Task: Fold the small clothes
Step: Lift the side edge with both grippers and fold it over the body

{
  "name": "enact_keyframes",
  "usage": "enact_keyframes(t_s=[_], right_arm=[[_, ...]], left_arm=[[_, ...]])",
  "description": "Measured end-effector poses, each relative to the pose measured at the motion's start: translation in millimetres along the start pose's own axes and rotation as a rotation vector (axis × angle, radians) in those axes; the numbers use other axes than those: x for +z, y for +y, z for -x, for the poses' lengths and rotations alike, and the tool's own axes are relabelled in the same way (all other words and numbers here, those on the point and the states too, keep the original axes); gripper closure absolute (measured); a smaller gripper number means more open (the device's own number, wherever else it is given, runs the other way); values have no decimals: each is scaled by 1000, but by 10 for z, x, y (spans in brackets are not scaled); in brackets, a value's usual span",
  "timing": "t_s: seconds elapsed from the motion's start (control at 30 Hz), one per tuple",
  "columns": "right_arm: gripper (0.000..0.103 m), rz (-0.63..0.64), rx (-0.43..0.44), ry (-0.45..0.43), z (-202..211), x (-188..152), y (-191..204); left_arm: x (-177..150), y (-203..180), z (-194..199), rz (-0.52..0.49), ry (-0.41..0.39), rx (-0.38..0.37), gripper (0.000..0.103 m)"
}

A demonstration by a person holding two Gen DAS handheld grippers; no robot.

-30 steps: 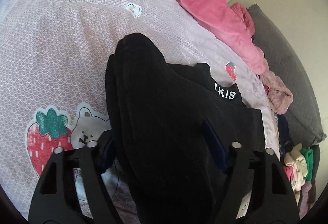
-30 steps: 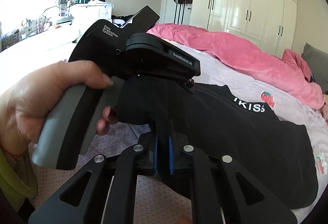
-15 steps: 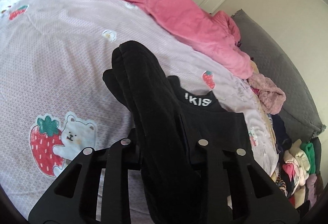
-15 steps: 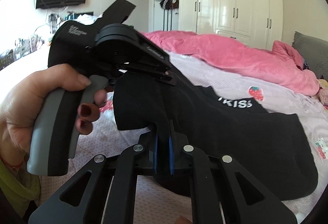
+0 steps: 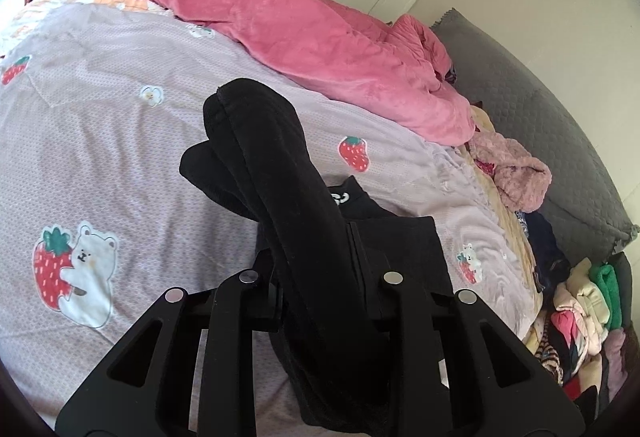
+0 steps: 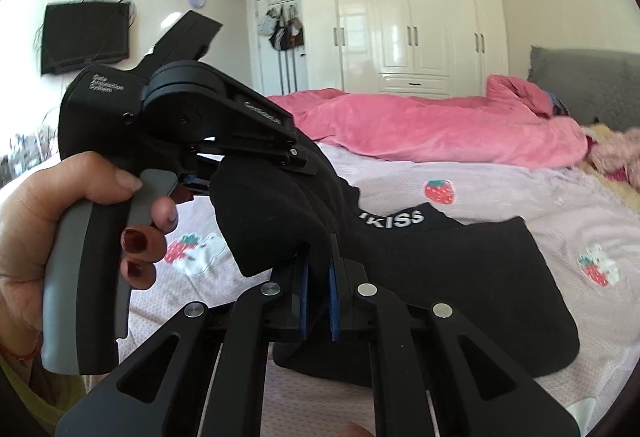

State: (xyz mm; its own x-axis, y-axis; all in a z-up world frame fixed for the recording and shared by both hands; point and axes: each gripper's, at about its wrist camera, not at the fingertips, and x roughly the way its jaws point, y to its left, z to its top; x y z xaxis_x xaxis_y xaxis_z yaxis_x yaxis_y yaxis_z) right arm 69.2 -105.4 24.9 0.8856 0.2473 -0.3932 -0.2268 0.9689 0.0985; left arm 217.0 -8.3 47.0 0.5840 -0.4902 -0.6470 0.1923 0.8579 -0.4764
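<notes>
Black garment (image 6: 420, 269), white "KISS" lettering, bunched

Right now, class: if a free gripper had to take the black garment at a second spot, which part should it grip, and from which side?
Grip the black garment at its free hem edge lying flat on the bedsheet, coming in low from the open right side. The raised end is already clamped by the left gripper and right gripper; the hem is thin, flat and unobstructed.
</notes>
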Motion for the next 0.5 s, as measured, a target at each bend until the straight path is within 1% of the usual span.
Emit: enact_keyframes(t_s=[0.2, 0.27, 0.43, 0.5], right_arm=[[96, -55, -17, -21, 160, 21, -260], [96, -85, -15, -19, 196, 9, -383], [96, -121, -38, -12, 288, -40, -635], [96, -139, -46, -9, 320, -51, -715]], left_arm=[[2, -449, -125, -66, 16, 49, 87], [-1, -611, -189, -104, 31, 68, 87], [-40, -922, -355, -164, 63, 92, 87], [-54, -1014, -419, -167, 69, 94, 87]])
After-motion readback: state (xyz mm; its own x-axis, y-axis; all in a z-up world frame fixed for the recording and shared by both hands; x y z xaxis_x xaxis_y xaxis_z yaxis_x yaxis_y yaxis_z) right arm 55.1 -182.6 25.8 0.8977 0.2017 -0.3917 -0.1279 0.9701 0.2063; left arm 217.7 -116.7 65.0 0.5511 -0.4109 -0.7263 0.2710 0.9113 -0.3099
